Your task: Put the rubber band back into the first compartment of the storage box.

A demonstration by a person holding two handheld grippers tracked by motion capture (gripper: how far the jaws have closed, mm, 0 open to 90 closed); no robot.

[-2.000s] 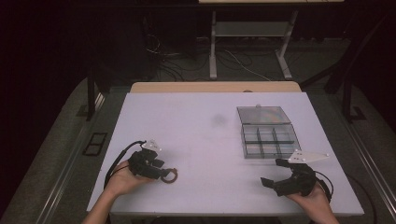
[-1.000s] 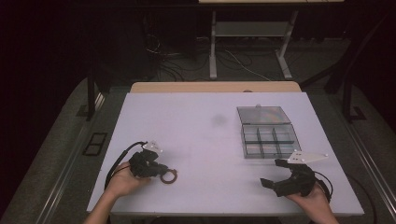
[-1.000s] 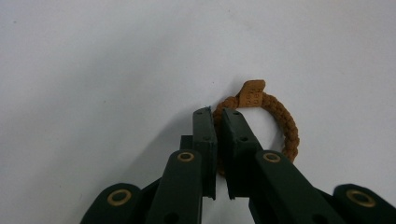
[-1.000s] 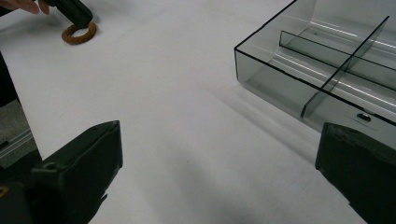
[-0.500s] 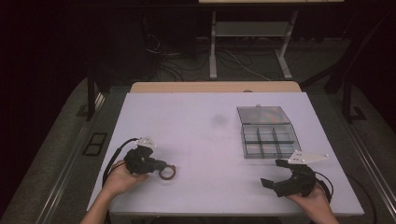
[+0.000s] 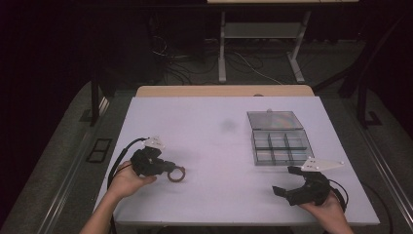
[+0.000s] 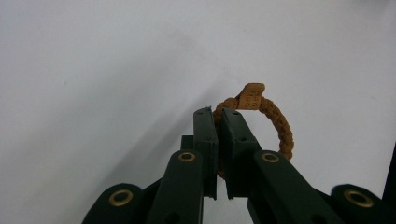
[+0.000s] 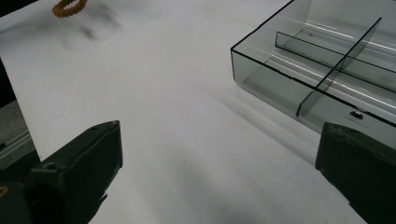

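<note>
At the near left of the table (image 6: 219,126), the left gripper (image 7: 217,123) has its fingers clamped on a braided tan bracelet (image 7: 275,123); its gripper view reveals a woven knot. The right gripper (image 6: 287,183) rests fingers apart, near a clear compartment box (image 6: 277,141).

braided ring (image 7: 261,122): lower arc hidden behind jaws | clear divided box (image 8: 327,60): cut off at 3 o'clock, right gripper view

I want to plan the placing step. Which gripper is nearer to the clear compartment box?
Right. The right gripper sits open just in front of the clear compartment box; the left gripper, shut on the braided ring, is farther off across the table.
</note>
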